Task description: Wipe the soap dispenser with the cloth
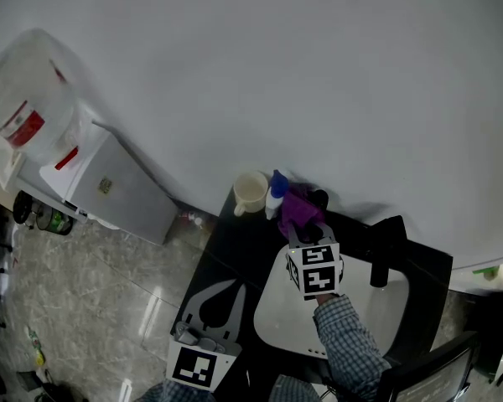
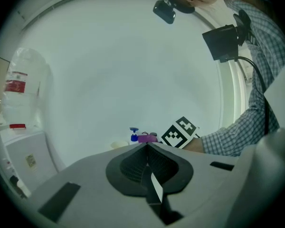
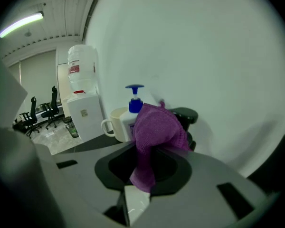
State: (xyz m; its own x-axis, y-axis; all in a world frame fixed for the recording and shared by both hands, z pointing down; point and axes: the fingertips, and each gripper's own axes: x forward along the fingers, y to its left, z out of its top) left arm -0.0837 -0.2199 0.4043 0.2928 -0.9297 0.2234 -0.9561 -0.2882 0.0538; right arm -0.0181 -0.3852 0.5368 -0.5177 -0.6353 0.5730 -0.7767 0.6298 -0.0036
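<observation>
The soap dispenser (image 1: pixel 276 193), a white bottle with a blue pump, stands at the back of the dark counter against the wall. My right gripper (image 1: pixel 298 229) is shut on the purple cloth (image 1: pixel 299 207), which bunches just right of the bottle. In the right gripper view the cloth (image 3: pixel 155 129) hangs out of the jaws of the right gripper (image 3: pixel 148 146) and covers the right side of the dispenser (image 3: pixel 131 109). My left gripper (image 1: pixel 220 298) hovers low at the counter's front left, shut with nothing in it. The left gripper view shows the left gripper (image 2: pixel 146 145) pointing toward the distant dispenser (image 2: pixel 134 136).
A cream cup (image 1: pixel 250 193) stands just left of the dispenser. A black round object (image 3: pixel 185 116) sits behind the cloth. A white sink basin (image 1: pixel 277 308) with a black faucet (image 1: pixel 383 255) lies to the right. A water cooler (image 1: pixel 109 182) stands on the floor at the left.
</observation>
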